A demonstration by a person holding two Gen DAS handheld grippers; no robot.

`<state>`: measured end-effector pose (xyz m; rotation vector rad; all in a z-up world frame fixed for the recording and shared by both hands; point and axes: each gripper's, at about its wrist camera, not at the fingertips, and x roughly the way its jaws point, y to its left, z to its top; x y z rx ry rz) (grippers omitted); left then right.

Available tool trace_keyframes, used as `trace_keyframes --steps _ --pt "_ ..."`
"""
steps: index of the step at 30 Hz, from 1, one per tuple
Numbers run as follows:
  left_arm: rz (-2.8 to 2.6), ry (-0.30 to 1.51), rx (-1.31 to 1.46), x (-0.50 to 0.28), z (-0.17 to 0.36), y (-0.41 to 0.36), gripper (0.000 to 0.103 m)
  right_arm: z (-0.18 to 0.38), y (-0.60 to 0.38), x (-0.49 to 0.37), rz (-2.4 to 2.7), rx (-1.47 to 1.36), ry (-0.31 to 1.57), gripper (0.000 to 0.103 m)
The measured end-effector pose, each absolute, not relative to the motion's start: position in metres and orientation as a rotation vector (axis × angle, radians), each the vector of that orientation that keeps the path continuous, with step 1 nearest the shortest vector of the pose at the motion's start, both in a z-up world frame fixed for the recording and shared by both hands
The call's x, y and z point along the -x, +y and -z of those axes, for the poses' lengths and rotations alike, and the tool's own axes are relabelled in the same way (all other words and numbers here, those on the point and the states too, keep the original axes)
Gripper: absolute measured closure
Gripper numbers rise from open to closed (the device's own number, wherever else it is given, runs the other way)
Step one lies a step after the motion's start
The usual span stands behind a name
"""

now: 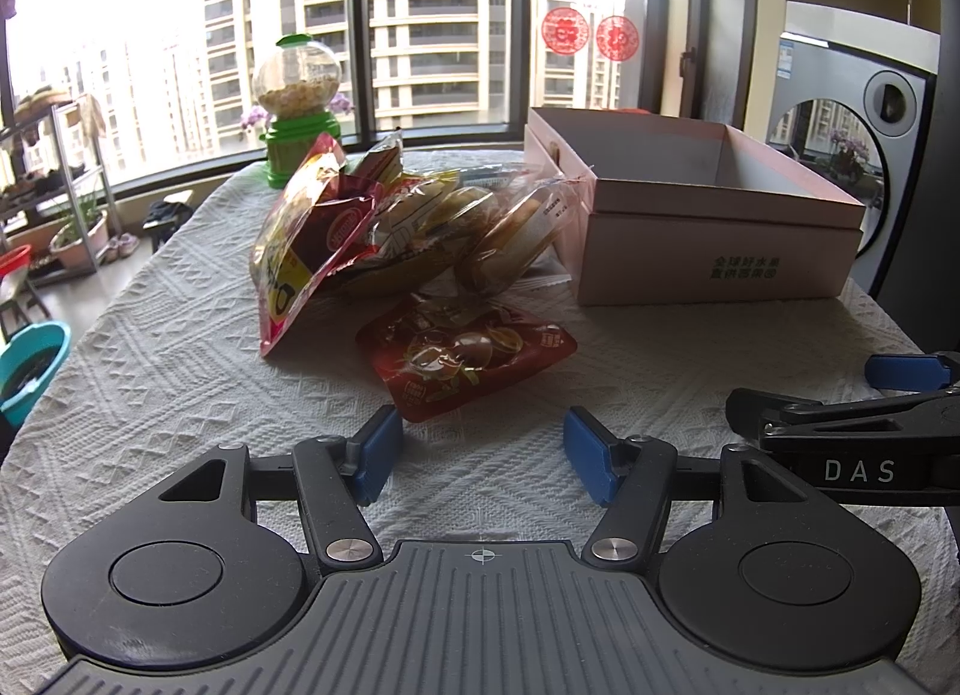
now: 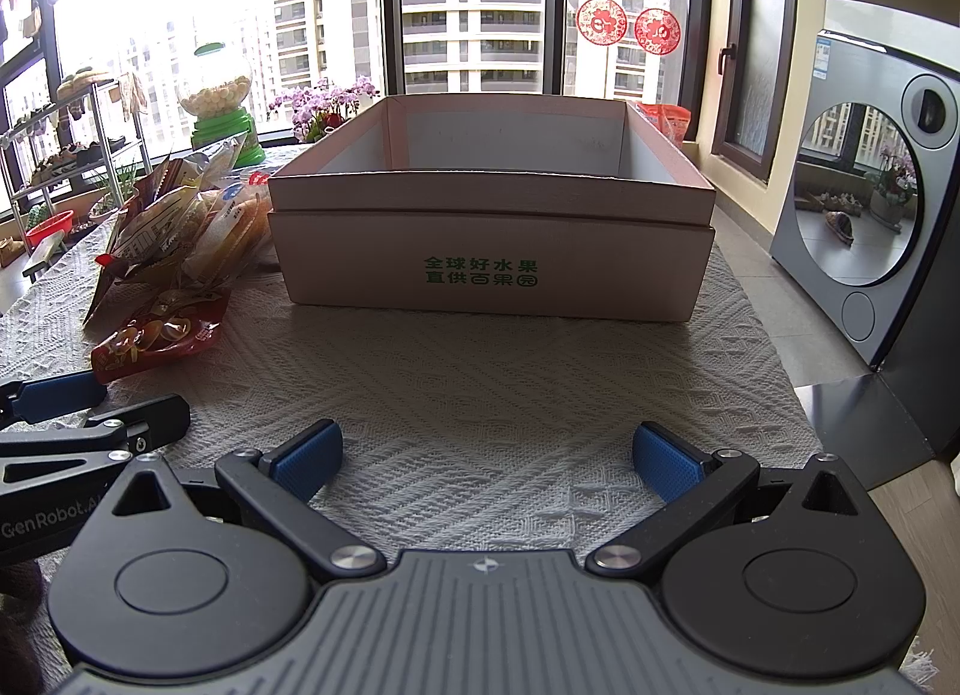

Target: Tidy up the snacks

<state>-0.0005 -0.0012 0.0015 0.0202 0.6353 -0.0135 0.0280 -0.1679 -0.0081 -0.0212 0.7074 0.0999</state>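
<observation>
A heap of snack bags (image 1: 390, 221) lies on the white woven tablecloth (image 1: 180, 347), left of an open cardboard box (image 1: 708, 215). A flat red snack packet (image 1: 465, 356) sits nearest, just beyond my left gripper (image 1: 480, 455), which is open with nothing between its blue pads. In the right wrist view the box (image 2: 492, 251) stands straight ahead with green lettering on its front; it looks empty inside. My right gripper (image 2: 486, 458) is open over bare cloth, well short of the box. The heap (image 2: 180, 227) and red packet (image 2: 159, 341) lie to its left.
A green candy dispenser (image 1: 297, 107) stands at the table's far edge by the window. A washing machine (image 2: 876, 209) is beyond the table's right edge. The left gripper's fingers (image 2: 66, 395) show at the right view's left edge. A plant shelf (image 1: 54, 185) stands on the floor at left.
</observation>
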Motion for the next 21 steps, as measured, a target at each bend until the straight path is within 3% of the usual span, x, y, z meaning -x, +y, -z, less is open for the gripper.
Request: trace_keyframes --steps 21 --pt "-0.024 0.620 -0.137 -0.001 -0.001 -0.021 0.036 0.003 -0.174 -0.032 -0.157 0.034 0.759 0.000"
